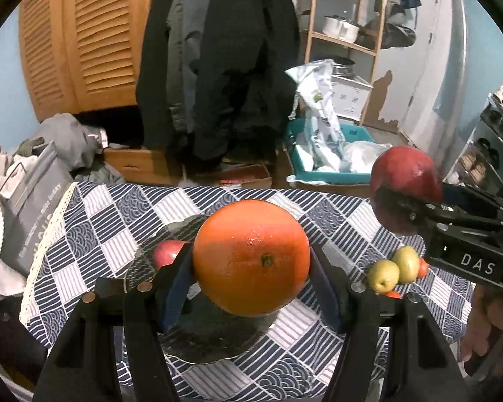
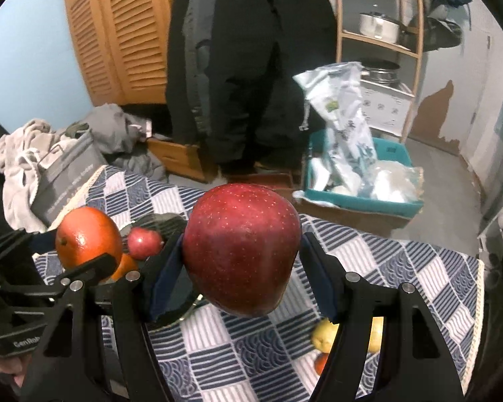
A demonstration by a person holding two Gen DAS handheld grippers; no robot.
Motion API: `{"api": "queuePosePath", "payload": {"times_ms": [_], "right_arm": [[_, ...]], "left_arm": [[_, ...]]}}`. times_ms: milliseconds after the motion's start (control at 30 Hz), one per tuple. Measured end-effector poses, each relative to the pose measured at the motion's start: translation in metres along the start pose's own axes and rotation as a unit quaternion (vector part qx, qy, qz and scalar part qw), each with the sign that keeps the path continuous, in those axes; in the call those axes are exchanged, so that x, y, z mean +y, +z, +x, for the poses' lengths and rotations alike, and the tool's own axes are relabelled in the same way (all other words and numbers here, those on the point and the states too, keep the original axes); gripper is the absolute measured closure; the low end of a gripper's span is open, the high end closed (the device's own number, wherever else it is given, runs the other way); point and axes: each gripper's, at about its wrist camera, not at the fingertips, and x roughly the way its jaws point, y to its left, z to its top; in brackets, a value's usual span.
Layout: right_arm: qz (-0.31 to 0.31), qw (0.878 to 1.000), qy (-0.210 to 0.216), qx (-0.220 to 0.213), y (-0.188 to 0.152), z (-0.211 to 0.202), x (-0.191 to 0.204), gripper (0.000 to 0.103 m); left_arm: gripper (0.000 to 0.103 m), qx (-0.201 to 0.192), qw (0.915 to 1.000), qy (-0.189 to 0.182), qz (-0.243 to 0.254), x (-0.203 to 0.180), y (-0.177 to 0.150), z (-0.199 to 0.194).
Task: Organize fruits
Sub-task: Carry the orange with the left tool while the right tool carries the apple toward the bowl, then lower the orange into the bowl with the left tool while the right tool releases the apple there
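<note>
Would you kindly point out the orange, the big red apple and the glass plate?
orange (image 1: pixel 251 258): left wrist view, middle of its skin.
big red apple (image 2: pixel 241 248): right wrist view, centre of its front.
glass plate (image 1: pixel 204 341): left wrist view, bare near part.

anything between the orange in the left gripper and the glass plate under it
Nothing visible. The orange hangs in the left gripper above the glass plate; a small red apple sits at the plate's far edge.

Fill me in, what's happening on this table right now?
A person holds a gripper in each hand. The left gripper is shut on an orange above a dark plate with a small red apple on it. The right gripper is shut on a large red apple. Two yellow-green pears lie on the checked tablecloth.
</note>
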Motion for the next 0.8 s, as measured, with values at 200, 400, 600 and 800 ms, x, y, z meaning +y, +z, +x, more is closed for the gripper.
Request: {"api": "queuePosePath", "payload": {"times_ms": [200, 400, 600, 800], "right_arm": [[-0.006, 1.000, 0.021, 0.017, 0.004, 0.026, 0.023, 0.034], [-0.020, 0.998, 0.034, 0.040, 0.000, 0.053, 0.045, 0.034], [-0.036, 0.995, 0.048, 0.077, -0.011, 0.085, 0.064, 0.034], [-0.046, 0.990, 0.063, 0.115, -0.027, 0.114, 0.077, 0.034]], "left_arm": [[0.035, 0.018, 0.9996, 0.013, -0.018, 0.023, -0.009, 0.015], [0.035, 0.043, 0.9981, 0.030, -0.034, 0.050, -0.020, 0.034], [0.035, 0.073, 0.9948, 0.048, -0.051, 0.074, -0.038, 0.055], [0.035, 0.107, 0.9908, 0.054, -0.064, 0.086, -0.054, 0.078]]}}
